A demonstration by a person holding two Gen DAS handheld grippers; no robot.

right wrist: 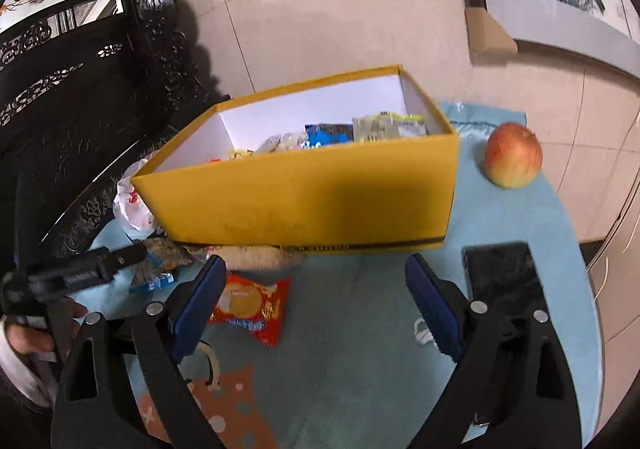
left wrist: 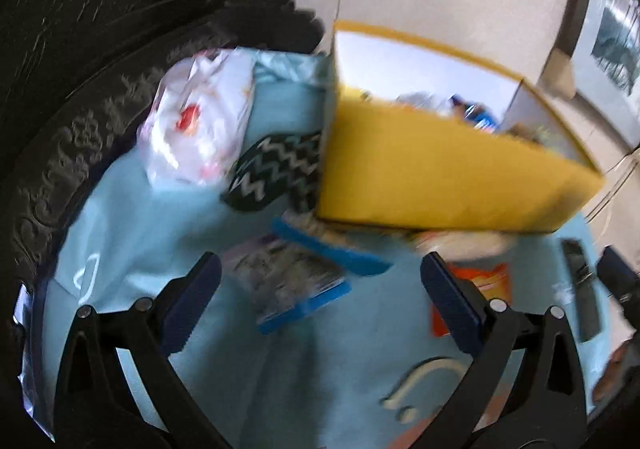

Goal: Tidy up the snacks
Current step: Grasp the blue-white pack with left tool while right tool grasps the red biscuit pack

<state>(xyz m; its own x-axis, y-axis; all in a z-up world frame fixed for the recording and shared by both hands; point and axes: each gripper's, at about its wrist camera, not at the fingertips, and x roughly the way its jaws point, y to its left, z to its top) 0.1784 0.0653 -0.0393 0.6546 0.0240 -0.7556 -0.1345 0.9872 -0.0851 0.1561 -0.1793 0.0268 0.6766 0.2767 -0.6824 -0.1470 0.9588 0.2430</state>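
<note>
A yellow box [right wrist: 304, 201] stands on the light blue cloth [right wrist: 360, 349] and holds several snack packs [right wrist: 332, 137]. In front of it lie a red-orange biscuit pack [right wrist: 252, 301] and a pale pack [right wrist: 252, 257] against the box's base. My right gripper [right wrist: 316, 261] hovers open above the cloth, with the red-orange pack by its left finger. In the blurred left wrist view, my left gripper [left wrist: 320, 261] is open above two blue-edged packs [left wrist: 296, 285]. Beyond them are a black zigzag pack [left wrist: 276, 173] and the yellow box [left wrist: 440, 169]. Nothing is held.
An apple [right wrist: 513, 155] sits right of the box, a black phone [right wrist: 504, 277] near the right edge. A white plastic bag [left wrist: 196, 117] lies at the back left. Dark carved furniture [right wrist: 80, 89] stands close on the left. A person's hand [right wrist: 24, 337] holds the left tool.
</note>
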